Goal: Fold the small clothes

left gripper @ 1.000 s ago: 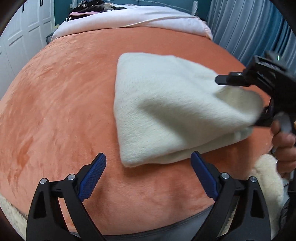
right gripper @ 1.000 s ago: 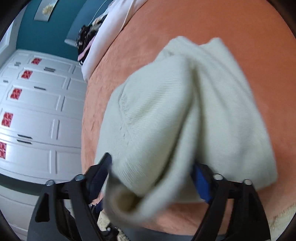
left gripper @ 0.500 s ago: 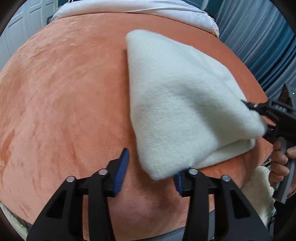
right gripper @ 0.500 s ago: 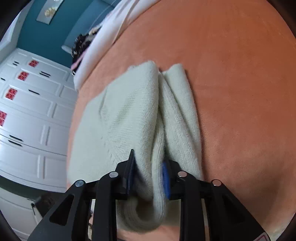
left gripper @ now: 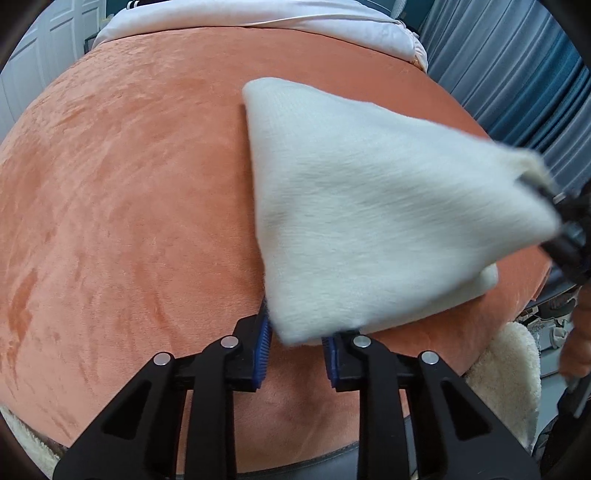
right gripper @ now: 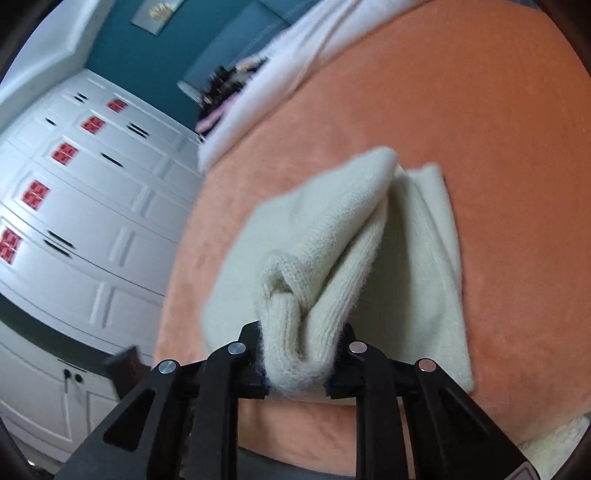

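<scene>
An orange plush blanket [left gripper: 129, 206] covers the bed, with a white sheet [left gripper: 258, 14] bunched along its far edge. Blue-grey curtains [left gripper: 517, 74] hang to the right. White panelled cupboard doors [right gripper: 74, 221] carrying red square stickers [right gripper: 35, 195] stand against a teal wall [right gripper: 122, 48], where a framed picture [right gripper: 157, 14] hangs. A cream fluffy rug [left gripper: 506, 380] lies beside the bed, and a dark blurred heap [right gripper: 221, 88] rests near the sheet.
</scene>
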Tool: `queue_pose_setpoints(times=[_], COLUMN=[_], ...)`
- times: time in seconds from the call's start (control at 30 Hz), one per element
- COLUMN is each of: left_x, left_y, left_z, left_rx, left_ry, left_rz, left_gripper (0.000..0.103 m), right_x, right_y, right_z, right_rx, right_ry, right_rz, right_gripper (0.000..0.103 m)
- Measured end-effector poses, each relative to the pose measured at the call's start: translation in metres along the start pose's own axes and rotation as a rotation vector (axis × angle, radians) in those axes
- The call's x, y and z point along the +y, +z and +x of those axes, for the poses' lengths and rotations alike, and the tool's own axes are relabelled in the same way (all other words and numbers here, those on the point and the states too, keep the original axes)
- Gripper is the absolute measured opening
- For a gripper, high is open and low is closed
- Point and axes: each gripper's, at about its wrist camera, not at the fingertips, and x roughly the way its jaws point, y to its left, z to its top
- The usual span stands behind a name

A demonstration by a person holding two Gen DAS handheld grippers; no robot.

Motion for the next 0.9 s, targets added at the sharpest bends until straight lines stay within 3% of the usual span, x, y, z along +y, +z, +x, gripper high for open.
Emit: queue_pose_setpoints(times=[0.07, 0.1, 0.17, 0.2, 0.23, 0.27, 0.33, 0.4, 0.53, 0.57, 0.6, 0.63, 0.67, 0.73, 0.8, 0.83, 0.9], left_x=[-0.003, -0.007, -0.010, -0.010, -0.011, -0.011, -0.011, -0.010, -0.008, -0.007, -0.006, -0.006, -0.005, -0.005, -0.003, -0.004, -0.006], left_y=[0.000, 0.000, -0.002, -0.003, -0.005, -0.006, -0.007, -0.007, -0.009, -0.009, -0.010, -0.011, -0.010, -0.010, -0.010, -0.010, -0.010], left_z=[0.000, 0.003, 0.015, 0.021, 0.023, 0.022, 0.019, 0.021, 0.020, 0.020, 0.020, 0.020, 0.019, 0.018, 0.019, 0.020, 0.022], left_rx=[0.007, 0.015, 0.051, 0.070, 0.070, 0.062, 0.055, 0.058, 0.053, 0.053, 0.053, 0.052, 0.054, 0.053, 0.053, 0.053, 0.054], left_ry=[-0.008, 0.000, 0.011, 0.015, 0.023, 0.025, 0.022, 0.012, 0.007, 0.008, 0.009, 0.013, 0.012, 0.021, 0.021, 0.028, 0.039], left_rz=[0.029, 0.046, 0.050, 0.044, 0.043, 0.050, 0.055, 0.040, 0.025, 0.023, 0.019, 0.017, 0.018, 0.024, 0.019, 0.021, 0.025], left_gripper=[0.022, 0.022, 0.022, 0.022, 0.022, 0.022, 0.022, 0.022, 0.022, 0.022, 0.023, 0.023, 0.023, 0.025, 0.027, 0.028, 0.029], right_x=[-0.004, -0.019, -0.068, -0.089, -0.095, -0.091, -0.076, -0.058, -0.040, -0.044, -0.040, -0.041, -0.037, -0.022, -0.018, -0.025, -0.050], right_y=[0.002, 0.000, -0.010, -0.020, -0.024, -0.024, -0.020, -0.017, -0.014, -0.017, -0.013, -0.013, -0.009, -0.007, -0.008, -0.008, -0.016], right_z=[-0.020, -0.016, 0.017, 0.028, 0.023, 0.014, -0.004, -0.020, -0.023, -0.015, 0.003, 0.017, 0.022, 0.001, -0.014, -0.009, 0.021], right_rx=[-0.058, -0.043, 0.101, 0.155, 0.127, 0.106, 0.051, -0.003, -0.014, 0.010, 0.048, 0.099, 0.100, 0.010, -0.041, -0.020, 0.103], right_ry=[0.013, -0.049, -0.188, -0.190, -0.148, -0.126, -0.192, -0.263, -0.276, -0.275, -0.276, -0.298, -0.303, -0.216, -0.185, -0.212, -0.325], right_rz=[0.010, 0.022, 0.093, 0.156, 0.190, 0.188, 0.139, 0.059, -0.047, -0.052, -0.050, -0.050, -0.049, -0.053, -0.051, -0.043, -0.033], right_gripper=[0.018, 0.018, 0.019, 0.021, 0.022, 0.026, 0.049, 0.050, 0.057, 0.055, 0.027, 0.017, 0.017, 0.016, 0.016, 0.016, 0.016])
